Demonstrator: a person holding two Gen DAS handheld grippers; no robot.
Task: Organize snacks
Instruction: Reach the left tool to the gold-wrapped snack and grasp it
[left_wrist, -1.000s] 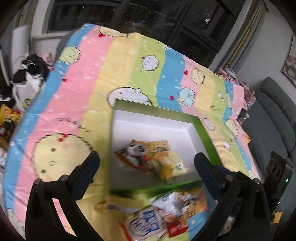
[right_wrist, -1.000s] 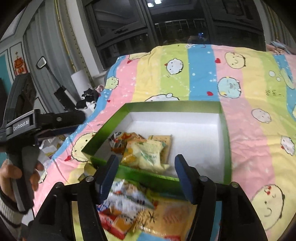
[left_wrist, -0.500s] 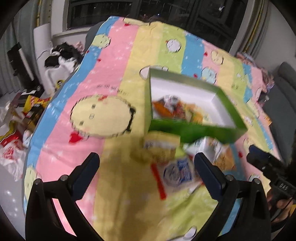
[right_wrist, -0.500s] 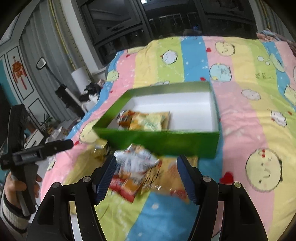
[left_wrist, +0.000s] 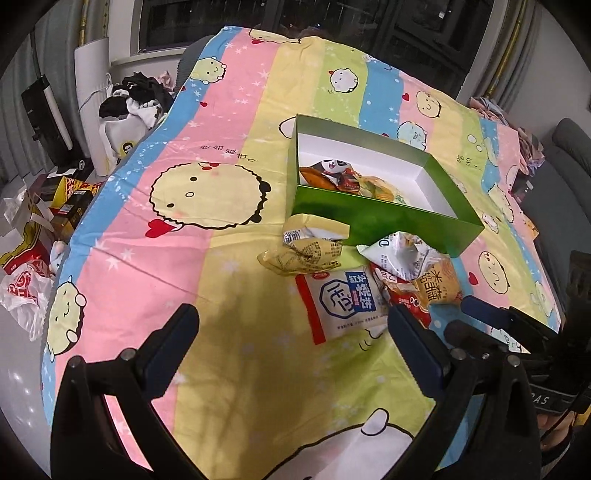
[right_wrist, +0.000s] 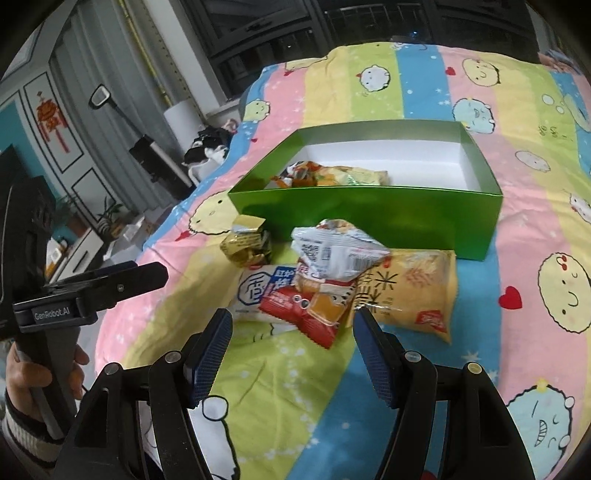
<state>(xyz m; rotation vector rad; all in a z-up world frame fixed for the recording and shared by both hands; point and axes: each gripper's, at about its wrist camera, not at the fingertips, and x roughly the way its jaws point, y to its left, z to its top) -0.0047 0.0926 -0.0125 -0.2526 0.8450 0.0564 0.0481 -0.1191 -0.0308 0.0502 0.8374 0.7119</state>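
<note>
At lower centre of each wrist view, the left gripper (left_wrist: 291, 332) and right gripper (right_wrist: 291, 336) gape empty over the striped sheet (left_wrist: 122, 273). Loose snack packets (right_wrist: 332, 280) (crumpled, overlapping) lie mid-frame, just before the green box (right_wrist: 369, 214).

1. The left wrist view looks down and forward over the bedspread (left_wrist: 229, 258), from the near left of the green box (left_wrist: 373, 218), a little way off.
2. The right wrist view faces the green box (right_wrist: 369, 218) from its long front side, closer and lower.
3. Both views share the box and the snack packets (left_wrist: 365, 280) (right_wrist: 332, 280) before it.
</note>
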